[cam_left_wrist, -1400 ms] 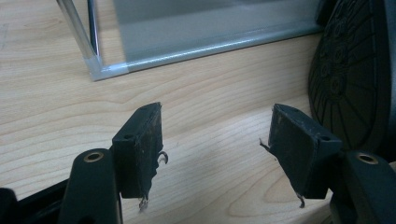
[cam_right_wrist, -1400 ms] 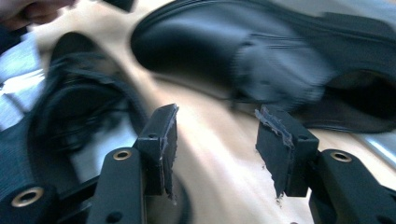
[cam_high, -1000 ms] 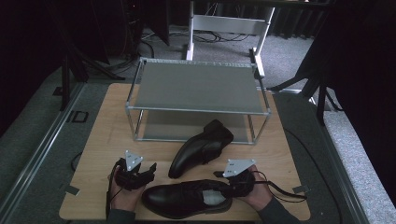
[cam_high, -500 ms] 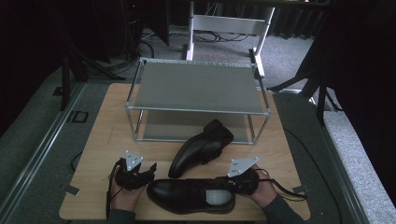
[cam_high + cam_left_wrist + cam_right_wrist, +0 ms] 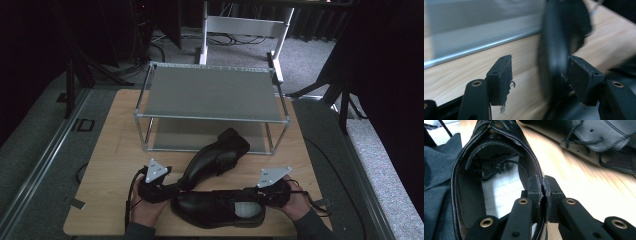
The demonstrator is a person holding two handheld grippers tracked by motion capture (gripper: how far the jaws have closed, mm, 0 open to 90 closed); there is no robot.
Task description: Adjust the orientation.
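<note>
Since before, your right hand-held gripper [image 5: 543, 192] has pinched shut on the near black shoe's [image 5: 220, 207] side wall at the bottom of the frame; your left hand-held gripper [image 5: 537, 75] sits open by the toe, so the shoe could slip.

Two black shoes [image 5: 218, 207] (a pair), one rack [image 5: 210, 93].

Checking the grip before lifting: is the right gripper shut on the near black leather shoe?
Shut: right gripper pinches the near black leather shoe's collar.

Each gripper, left gripper [image 5: 159, 189] and right gripper [image 5: 270, 192], is black, carries a grey three-cornered plate on top at 12 o'clock, trails a black cable, and has brass-ringed screw holes. Dark sleeves cover both wrists.
</note>
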